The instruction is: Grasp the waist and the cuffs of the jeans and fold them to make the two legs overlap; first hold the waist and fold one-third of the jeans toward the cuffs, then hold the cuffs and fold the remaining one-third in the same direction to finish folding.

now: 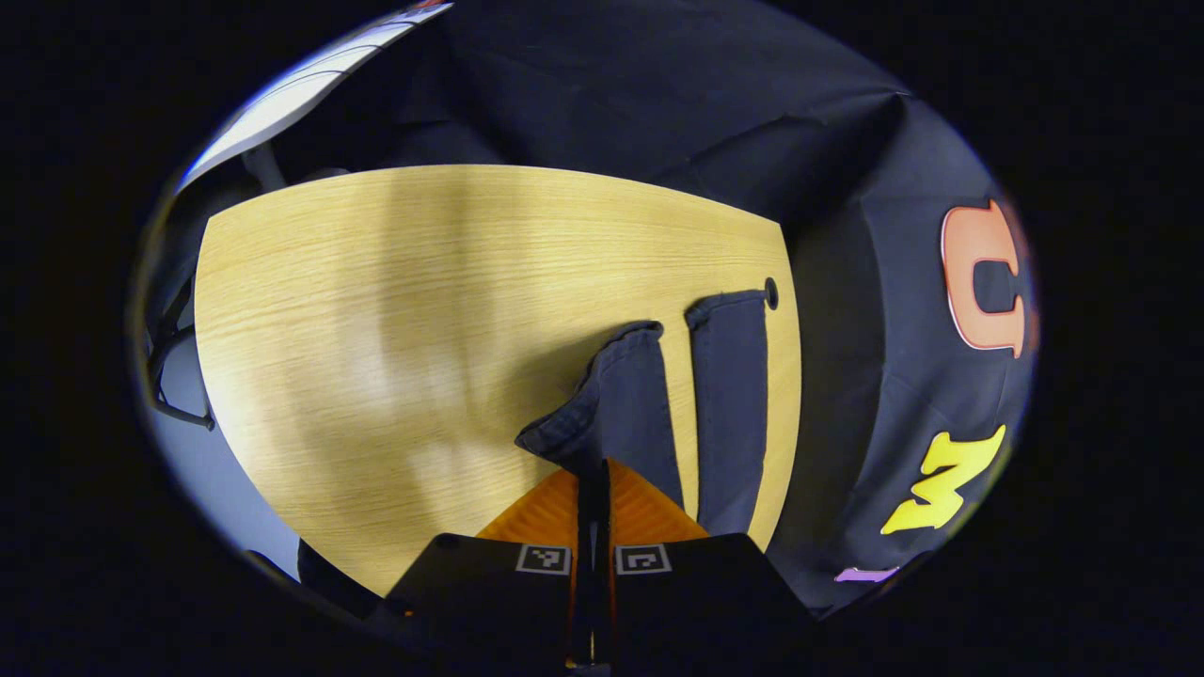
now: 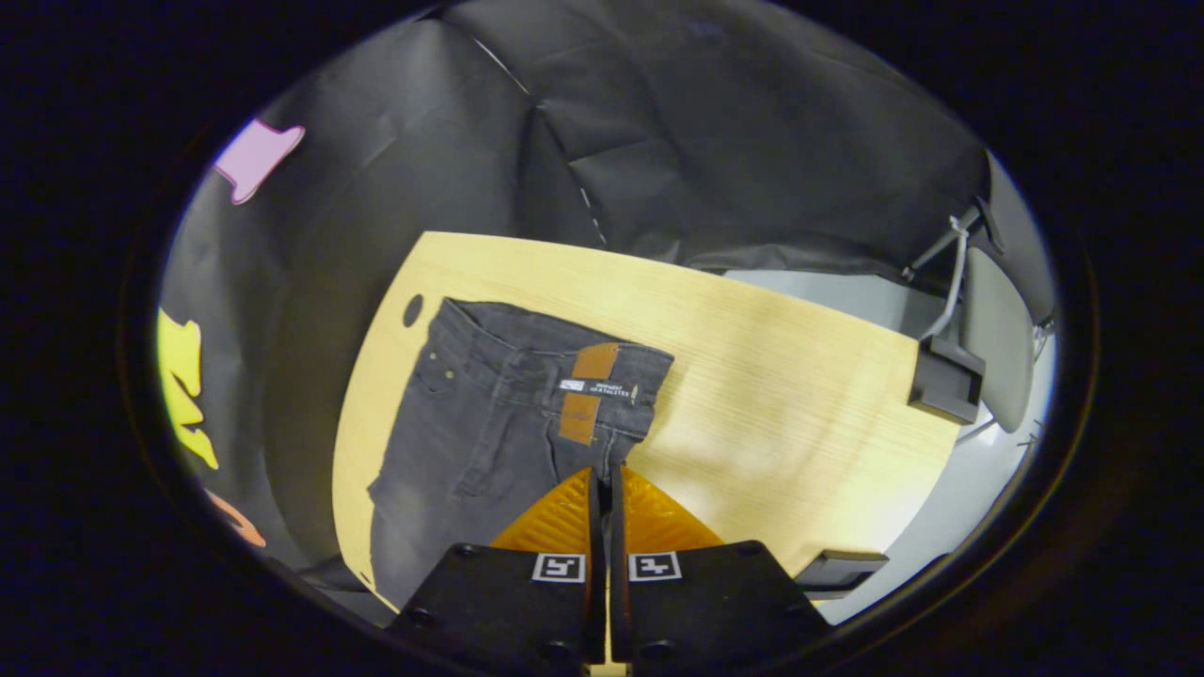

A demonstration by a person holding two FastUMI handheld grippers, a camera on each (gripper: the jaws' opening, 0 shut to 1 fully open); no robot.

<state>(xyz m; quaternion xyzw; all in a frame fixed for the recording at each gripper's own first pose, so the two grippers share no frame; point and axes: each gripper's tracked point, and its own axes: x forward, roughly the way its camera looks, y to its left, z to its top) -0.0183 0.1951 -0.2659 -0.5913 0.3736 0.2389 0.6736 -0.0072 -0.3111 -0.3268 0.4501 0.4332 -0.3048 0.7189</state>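
Dark grey jeans lie on the wooden table [image 1: 376,310]. In the left gripper view the two legs run away from me: the right leg [image 1: 729,404] lies flat, while the left leg [image 1: 625,395] is raised and bunched at its near edge. My left gripper [image 1: 593,470] is shut on that bunched fabric. In the right gripper view the waist end of the jeans [image 2: 489,423] faces me with its brown leather patch [image 2: 588,390] showing. My right gripper [image 2: 604,475] is shut on the jeans just below the patch.
A small round hole [image 1: 770,293] sits in the table by the far cuff. The jeans lie close to the table edge along the black cloth wall. A black clamp [image 2: 943,381] and a grey chair [image 2: 997,338] stand at the other end. Bare wood [image 2: 771,404] lies between them.
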